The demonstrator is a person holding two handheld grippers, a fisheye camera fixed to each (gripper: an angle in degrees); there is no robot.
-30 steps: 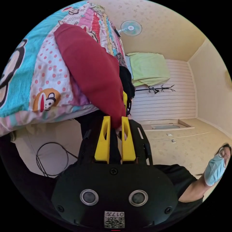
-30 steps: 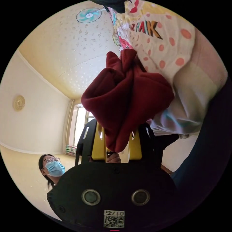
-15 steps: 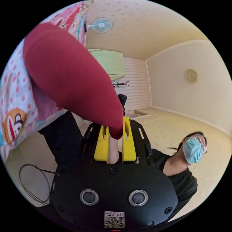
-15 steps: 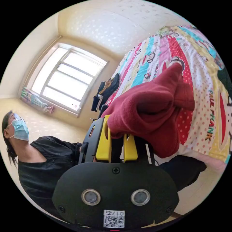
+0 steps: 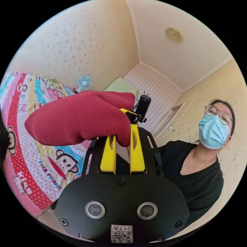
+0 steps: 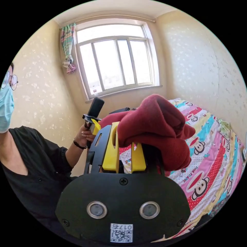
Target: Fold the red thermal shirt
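Note:
The red thermal shirt (image 5: 77, 117) hangs lifted above the bed, stretched between both grippers. In the left gripper view my left gripper (image 5: 122, 137) is shut on one edge of it, the cloth draping away to the left. In the right gripper view my right gripper (image 6: 125, 144) is shut on a bunched part of the shirt (image 6: 157, 128), which folds over the yellow jaws and hides their tips. The other gripper (image 6: 94, 115) shows there too, held in the person's hand beside the shirt's far end. In the left gripper view the other gripper (image 5: 140, 109) sits just beyond the shirt.
A bed with a colourful cartoon-print cover (image 5: 33, 159) (image 6: 213, 157) lies under the shirt. The person in a black top (image 5: 195, 175) stands close behind the grippers. A fan (image 5: 84, 82) and a green pillow (image 5: 121, 87) sit past the bed; a window (image 6: 113, 56) is on the wall.
Both grippers have swung upward with the shirt, lifting it off the bed's edge. The views have rolled upright, and the two grippers have come closer together.

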